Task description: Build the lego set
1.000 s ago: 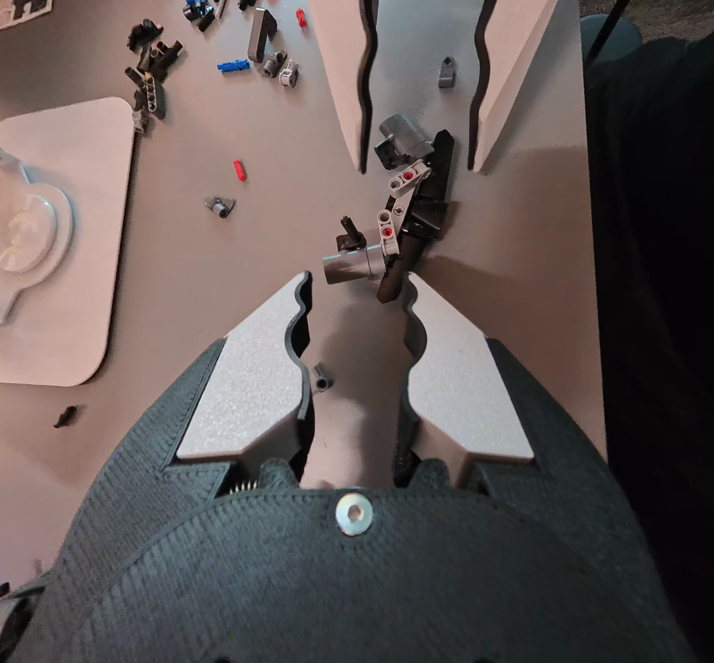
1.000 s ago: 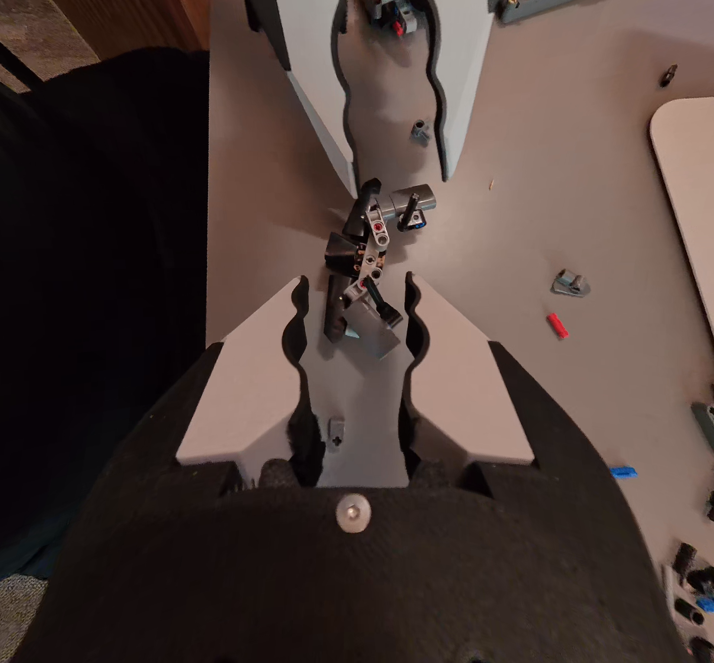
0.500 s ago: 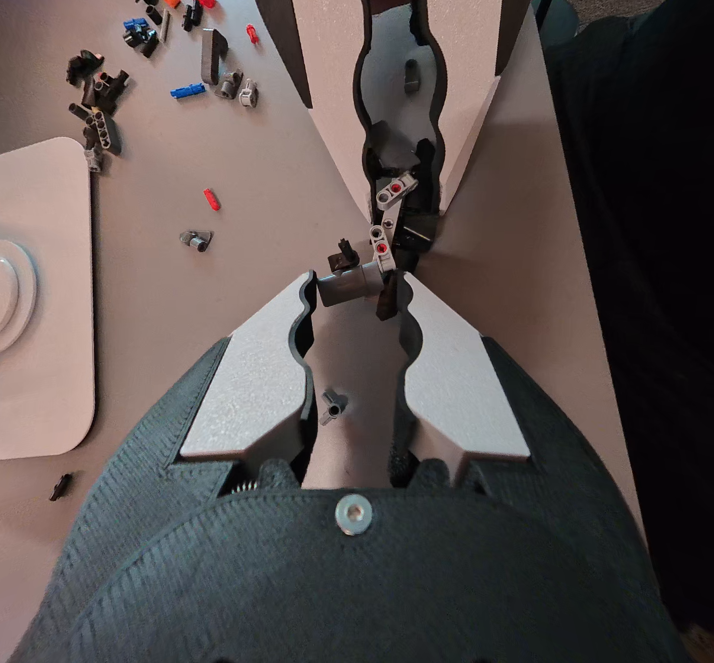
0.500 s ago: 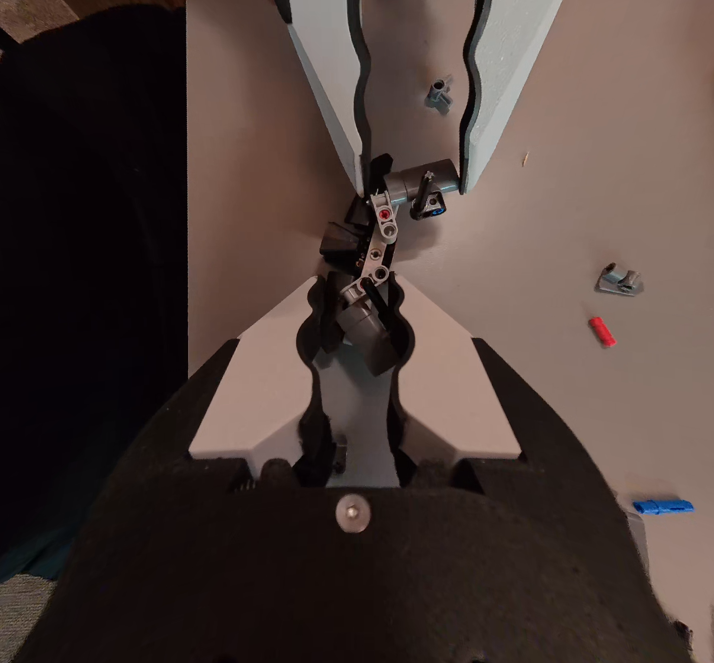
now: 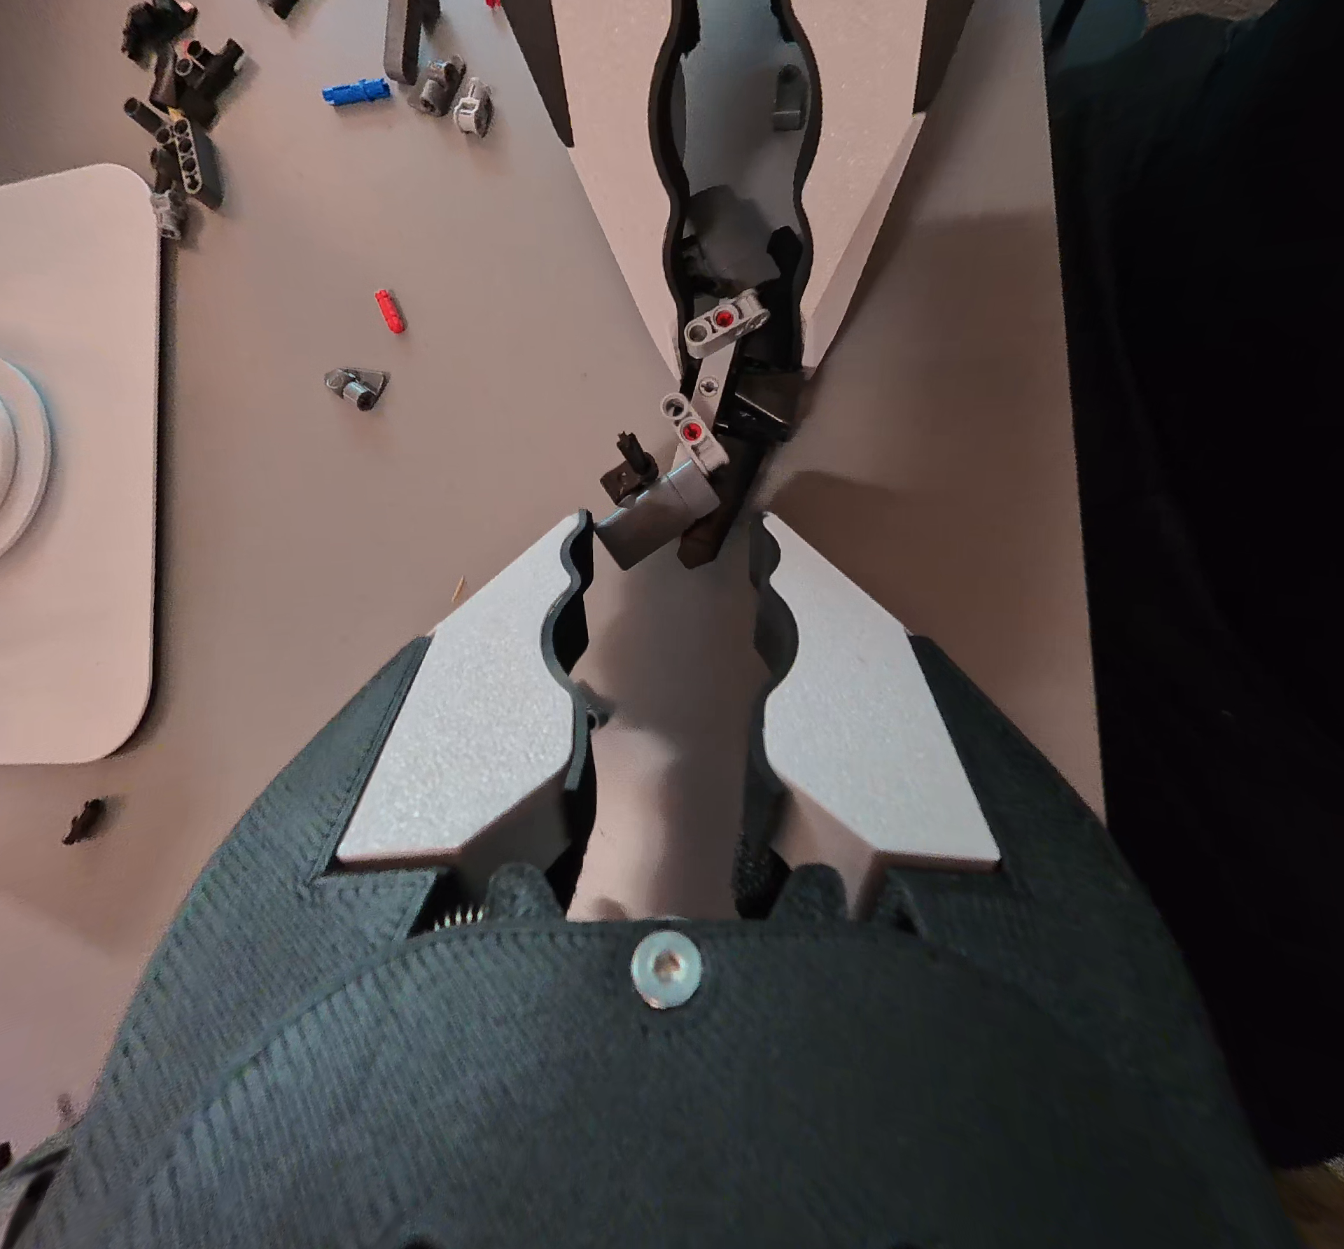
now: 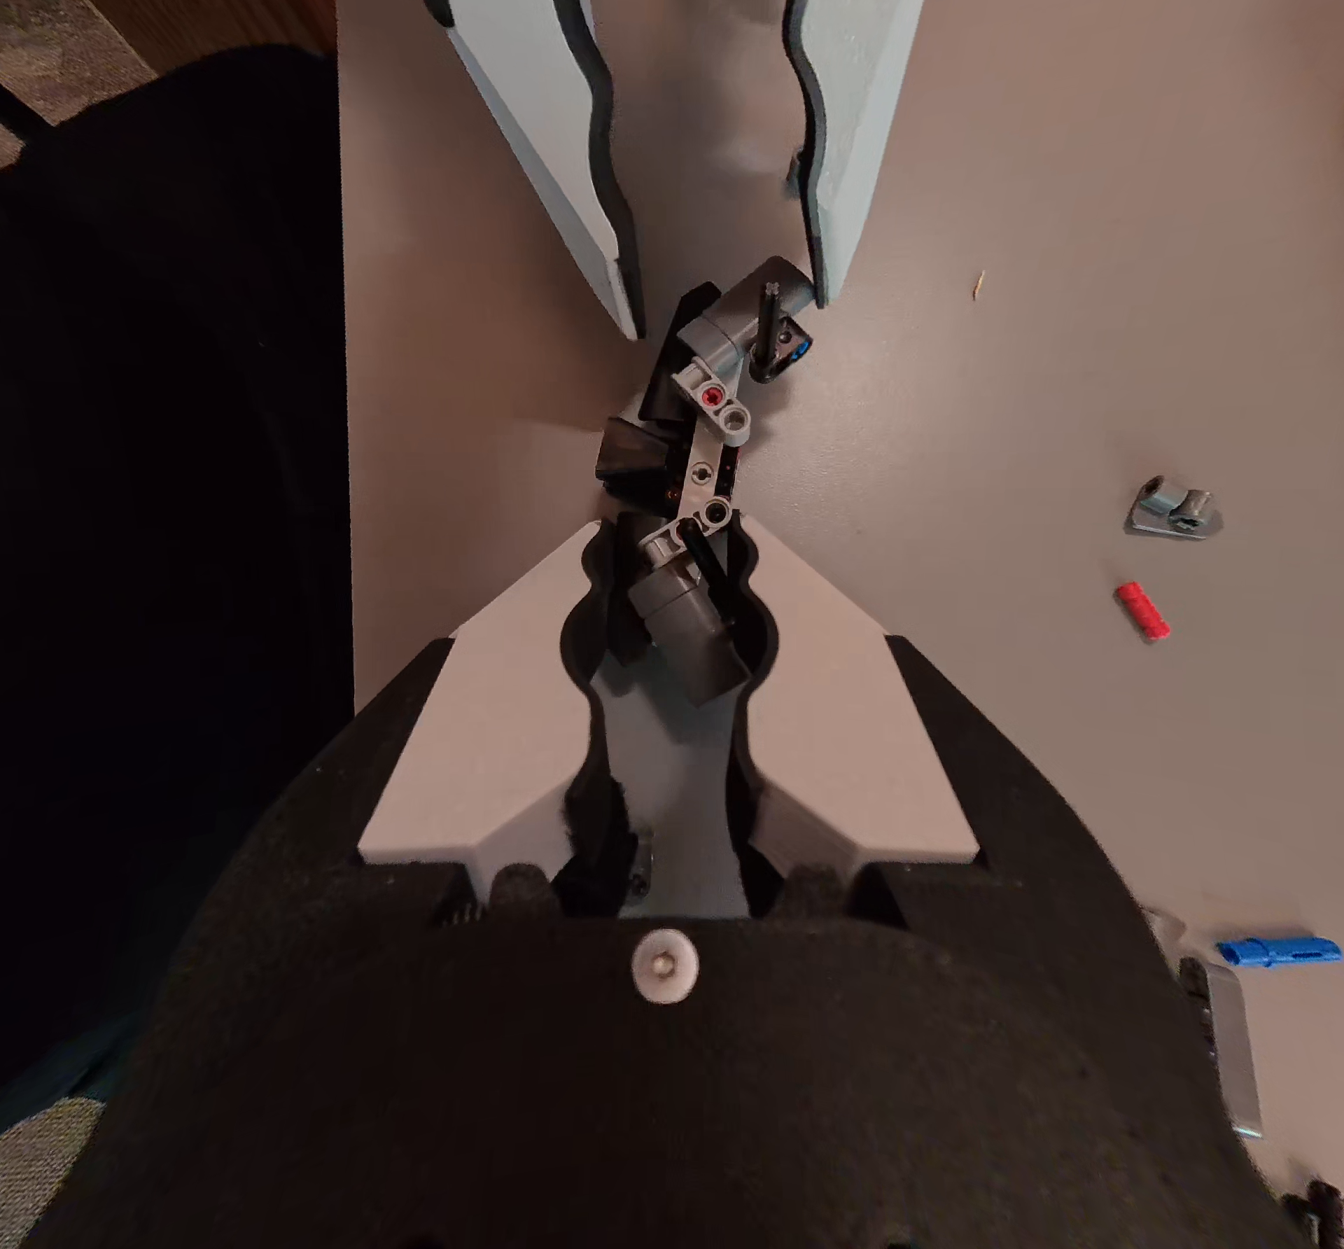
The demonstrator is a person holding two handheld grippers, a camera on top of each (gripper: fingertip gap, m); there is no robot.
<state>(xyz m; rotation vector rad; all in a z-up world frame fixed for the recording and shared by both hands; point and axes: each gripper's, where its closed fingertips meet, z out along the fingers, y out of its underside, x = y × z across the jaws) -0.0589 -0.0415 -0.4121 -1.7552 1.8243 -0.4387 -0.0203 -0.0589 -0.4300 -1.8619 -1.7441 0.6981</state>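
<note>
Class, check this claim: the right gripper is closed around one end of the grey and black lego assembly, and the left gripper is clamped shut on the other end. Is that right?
Not quite. The left gripper is open: in the left wrist view its fingers stand apart, the lego assembly just ahead of the tips. The right gripper does close around the other end.

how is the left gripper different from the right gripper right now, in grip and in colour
The right gripper is shut on the lego assembly, clamping its grey cylinder end; the left gripper is open, one fingertip at the assembly's other end. The right gripper's body is black, the left gripper's a dark greenish grey. Both have pale fingers with wavy dark pads and face each other over the table.
</note>
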